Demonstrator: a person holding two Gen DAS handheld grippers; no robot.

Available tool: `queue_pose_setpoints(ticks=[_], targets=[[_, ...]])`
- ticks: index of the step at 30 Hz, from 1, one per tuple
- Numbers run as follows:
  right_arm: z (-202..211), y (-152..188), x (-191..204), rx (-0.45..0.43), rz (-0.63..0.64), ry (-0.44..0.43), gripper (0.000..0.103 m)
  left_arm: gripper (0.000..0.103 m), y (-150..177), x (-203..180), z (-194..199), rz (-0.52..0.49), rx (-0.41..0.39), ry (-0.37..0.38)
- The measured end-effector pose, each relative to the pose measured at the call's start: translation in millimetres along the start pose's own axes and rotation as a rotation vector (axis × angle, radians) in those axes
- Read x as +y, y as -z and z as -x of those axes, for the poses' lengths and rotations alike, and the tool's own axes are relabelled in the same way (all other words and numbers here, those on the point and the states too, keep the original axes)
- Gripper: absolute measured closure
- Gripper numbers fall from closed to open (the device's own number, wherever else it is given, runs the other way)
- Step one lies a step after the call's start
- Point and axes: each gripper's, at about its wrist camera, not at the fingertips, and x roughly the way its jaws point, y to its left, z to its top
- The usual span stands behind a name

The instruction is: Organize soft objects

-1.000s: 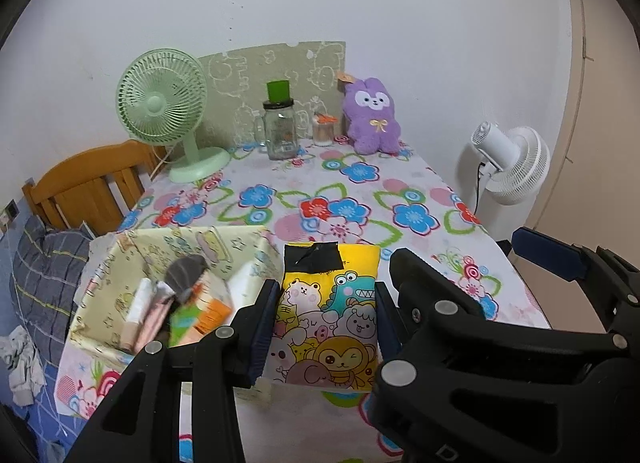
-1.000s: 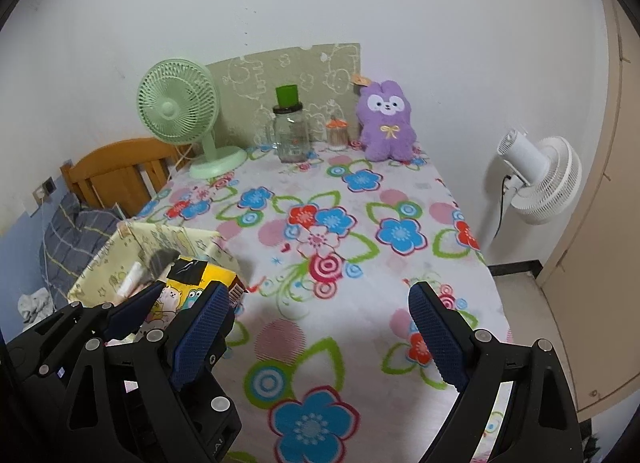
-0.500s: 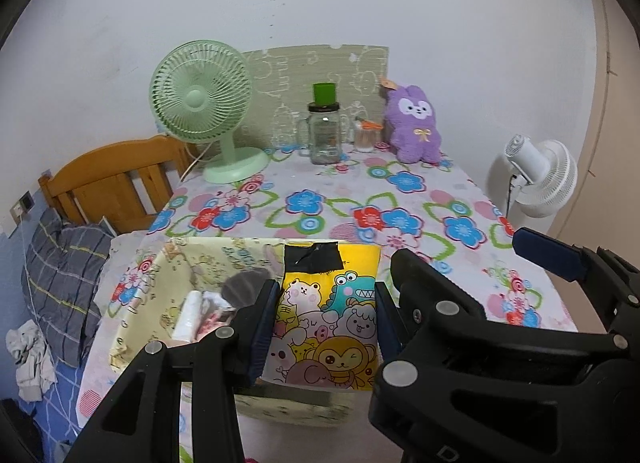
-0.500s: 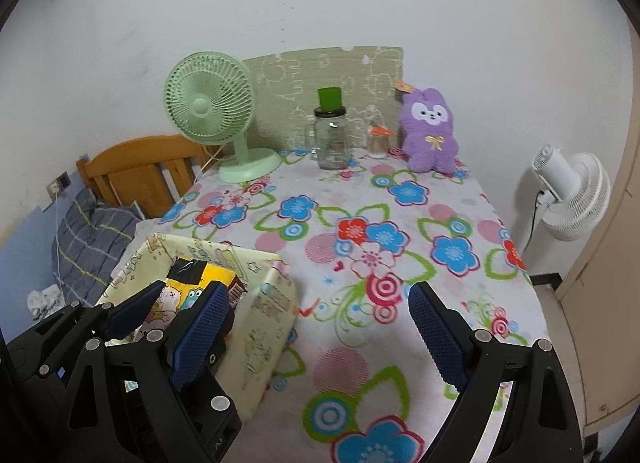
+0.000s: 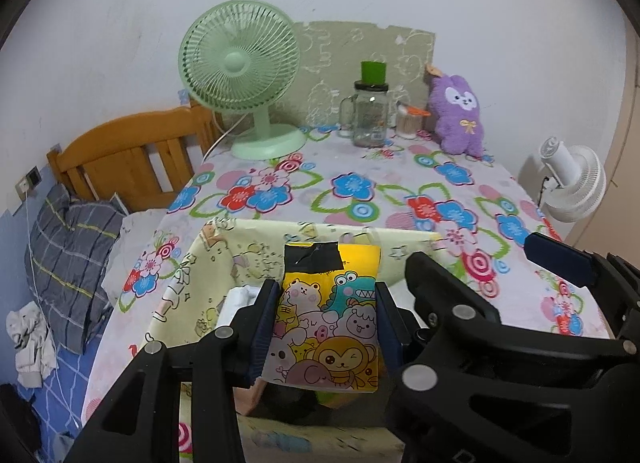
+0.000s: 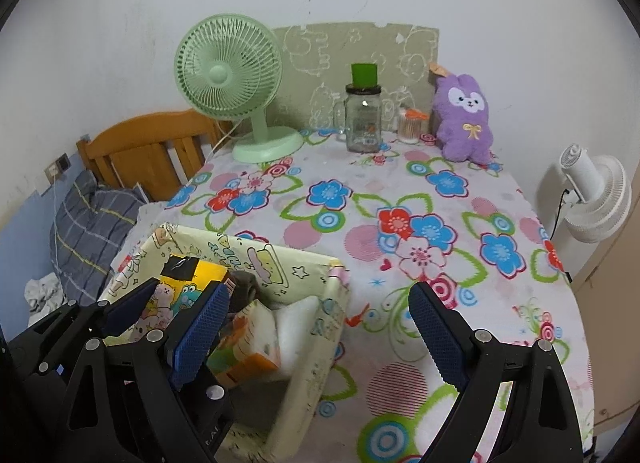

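A flowered tablecloth point(image 5: 352, 191) is filling the left wrist view under a white wall, and at lower centre the left gripper point(image 5: 326, 327) is clamping a yellow cartoon pouch point(image 5: 330, 323) upright, hanging over the cream fabric bin point(image 5: 208, 263), whose floor the pouch is hiding. In the right wrist view the right gripper point(image 6: 316, 335) is gaping wide and empty at bottom centre, while the pouch point(image 6: 176, 295) is sitting at lower left over the bin point(image 6: 276, 259), the left hand nearer and the pouch's lower end cut off by the fingers.
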Motion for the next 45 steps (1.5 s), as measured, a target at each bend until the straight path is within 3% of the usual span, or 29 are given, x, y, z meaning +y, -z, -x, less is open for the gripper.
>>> queue_pose_setpoints(ticks=[4, 6, 9, 11, 22, 39, 45], targets=[[-13.4, 0.5, 8.5, 0.021, 0.011, -0.008, 0.009, 0.046, 3.0, 10.7, -8.2, 0.006, 0.019, 0.008], [-15.7, 0.6, 10.4, 0.024, 0.015, -0.014, 0.009, 0.028, 4.3, 12.7, -8.5, 0.008, 0.016, 0.022], [-15.1, 0.4, 11.6, 0.021, 0.018, -0.015, 0.009, 0.016, 4.9, 11.0, -5.7, 0.006, 0.001, 0.033], [-13.4, 0.7, 10.1, 0.016, 0.016, -0.013, 0.010, 0.014, 5.4, 7.5, -1.9, -0.003, -0.010, 0.040], [15.1, 5.4, -8.0, -0.020, 0.000, -0.009, 0.010, 0.006, 4.1, -15.8, 20.9, -0.026, -0.034, 0.039], [94.9, 18.5, -60.3, -0.114, -0.038, 0.033, 0.010, 0.000, 7.1, -66.9, 82.6, -0.053, -0.124, 0.054], [132.0, 25.4, -79.2, -0.179, -0.054, 0.087, 0.010, 0.000, 8.5, -80.1, 106.4, -0.058, -0.160, 0.060]])
